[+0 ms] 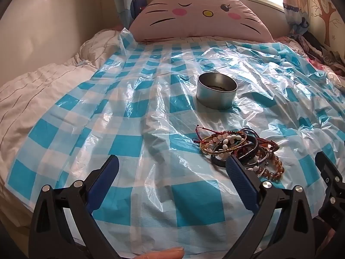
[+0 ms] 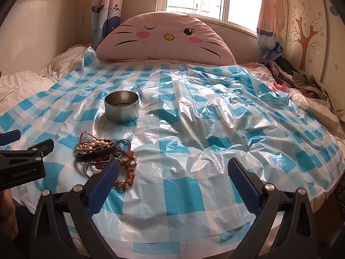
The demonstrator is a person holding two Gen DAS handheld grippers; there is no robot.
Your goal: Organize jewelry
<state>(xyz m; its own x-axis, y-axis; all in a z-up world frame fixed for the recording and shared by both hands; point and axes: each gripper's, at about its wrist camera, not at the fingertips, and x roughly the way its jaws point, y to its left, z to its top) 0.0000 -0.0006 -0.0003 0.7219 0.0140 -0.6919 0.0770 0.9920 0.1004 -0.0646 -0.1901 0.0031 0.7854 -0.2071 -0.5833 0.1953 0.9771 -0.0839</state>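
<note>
A pile of bracelets [image 1: 235, 149] lies on a blue-and-white checked plastic sheet [image 1: 129, 112] on a bed; beaded, corded and metal ones are tangled together. It also shows in the right wrist view [image 2: 101, 153]. A round silver tin [image 1: 216, 90] stands open beyond the pile, with something dark at its bottom; it also shows in the right wrist view [image 2: 121, 106]. My left gripper [image 1: 172, 168] is open and empty, its right finger just in front of the pile. My right gripper [image 2: 172, 172] is open and empty, its left finger beside the pile.
A pink cat-face cushion [image 1: 200, 19] leans at the head of the bed under a window. A white quilt [image 1: 32, 99] lies at the left. Crumpled clothes [image 2: 301, 79] lie at the far right by the wall. The plastic sheet [image 2: 215, 116] is wrinkled.
</note>
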